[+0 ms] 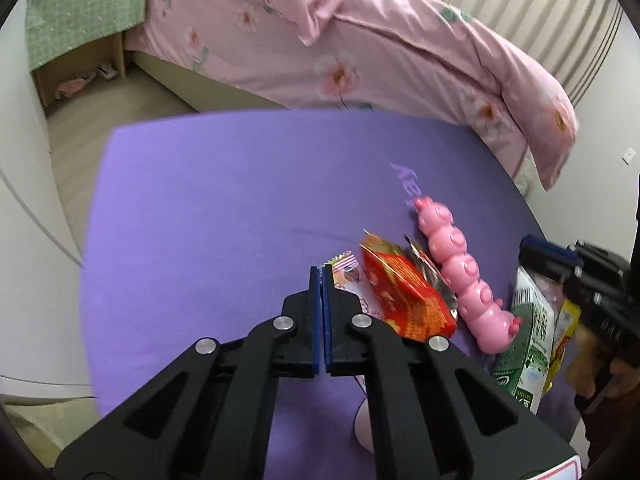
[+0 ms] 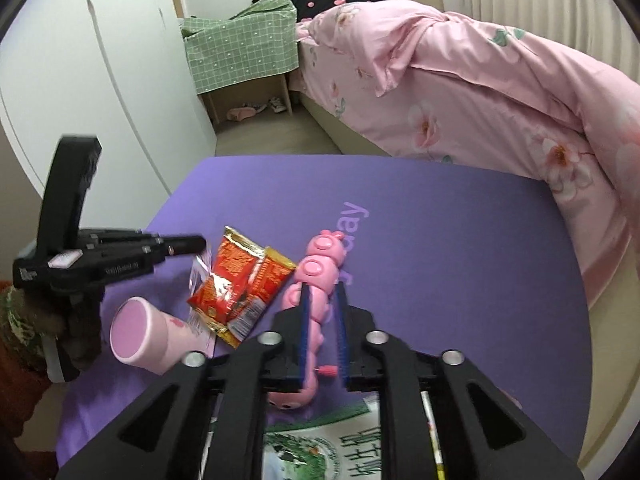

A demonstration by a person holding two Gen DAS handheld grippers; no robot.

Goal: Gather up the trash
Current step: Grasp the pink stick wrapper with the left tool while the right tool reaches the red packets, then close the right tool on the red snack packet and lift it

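On the purple mat (image 1: 208, 208) lie a red snack packet (image 1: 400, 296), a pale pink-and-white wrapper (image 1: 348, 276), a green-and-white carton (image 1: 528, 332) and a yellow packet (image 1: 565, 328). My left gripper (image 1: 322, 274) is shut with nothing visible between its blue pads; it hovers just left of the wrapper. In the right wrist view, my right gripper (image 2: 323, 294) stands open above a pink piglet toy (image 2: 316, 268), which lies on the mat under the gap between its jaws. The red packet (image 2: 240, 288) and the left gripper (image 2: 196, 245) are to its left, the carton (image 2: 320, 448) beneath it.
A pink cup (image 2: 140, 332) lies on its side near the mat's front left. A bed with a pink flowered quilt (image 2: 480, 88) borders the mat's far side and right. A small table under a green checked cloth (image 2: 240, 48) and white wardrobe doors (image 2: 100, 80) stand at the left.
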